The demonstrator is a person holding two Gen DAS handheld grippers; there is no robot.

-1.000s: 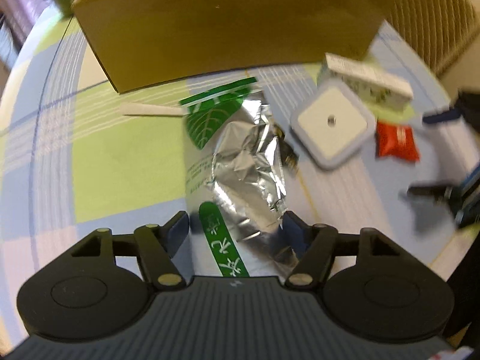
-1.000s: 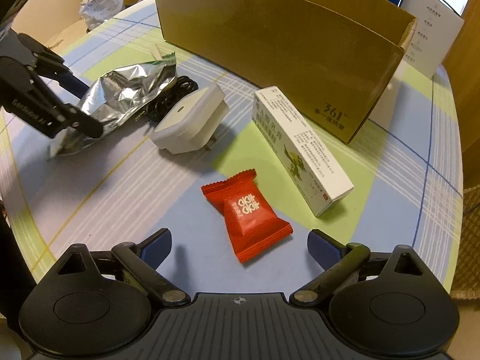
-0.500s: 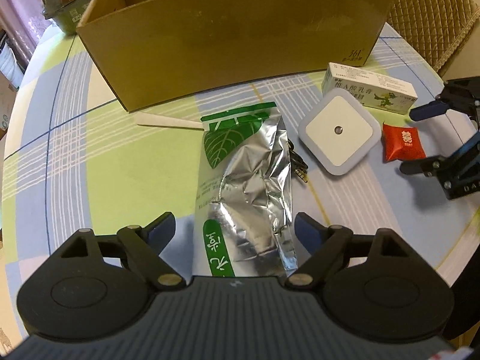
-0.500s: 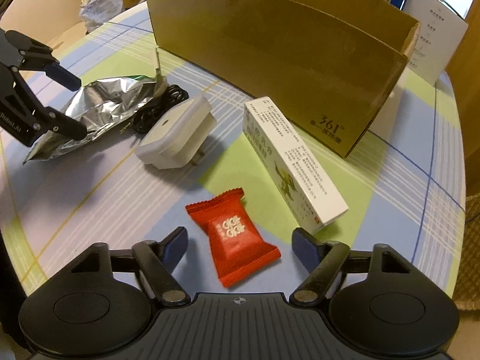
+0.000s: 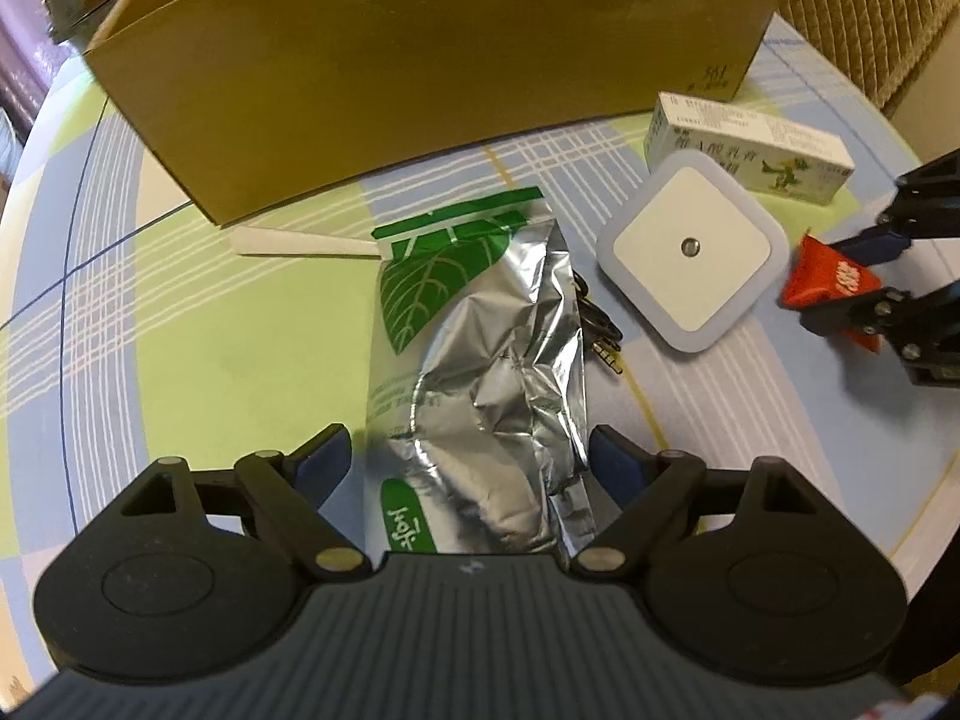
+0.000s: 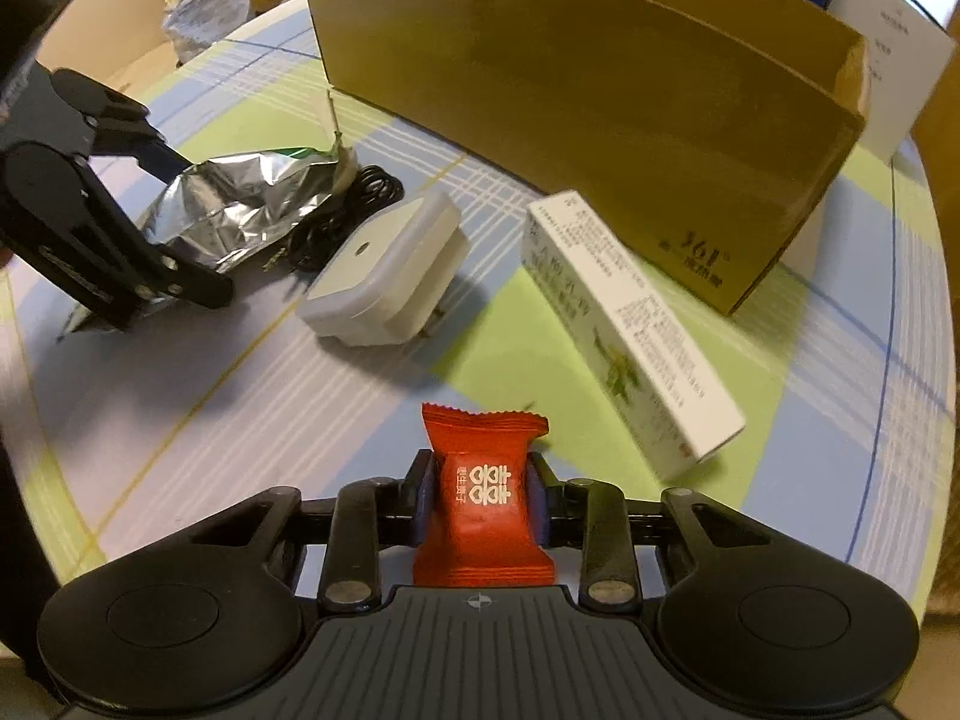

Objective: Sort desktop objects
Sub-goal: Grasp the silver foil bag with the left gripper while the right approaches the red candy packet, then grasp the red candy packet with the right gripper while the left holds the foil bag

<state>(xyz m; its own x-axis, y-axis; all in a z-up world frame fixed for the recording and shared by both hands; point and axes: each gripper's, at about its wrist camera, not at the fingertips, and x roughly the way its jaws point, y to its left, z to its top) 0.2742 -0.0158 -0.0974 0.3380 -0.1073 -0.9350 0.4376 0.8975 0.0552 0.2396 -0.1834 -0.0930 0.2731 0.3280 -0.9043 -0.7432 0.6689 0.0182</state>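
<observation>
Right wrist view: right gripper (image 6: pixel 478 495) clamped on red candy packet (image 6: pixel 483 495), level above the table.
Left gripper (image 5: pixel 471 459): jaws wide, straddling foil pouch (image 5: pixel 480 360), gripping nothing.

Crinkled shiny foil pouch (image 5: pixel 480 360), matt cardboard box (image 5: pixel 420 60), seemingly plastic white plug (image 5: pixel 690 252)

Pouch (image 5: pixel 474 360) before box (image 5: pixel 420 60), night-light (image 5: pixel 690 252) right.

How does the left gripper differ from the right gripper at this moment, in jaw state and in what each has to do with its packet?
The left gripper is open, its fingers either side of the silver foil pouch lying on the table; the right gripper is shut on the red candy packet. The pouch is large and crumpled, the candy small and smooth. Both grippers point toward the cardboard box.
</observation>
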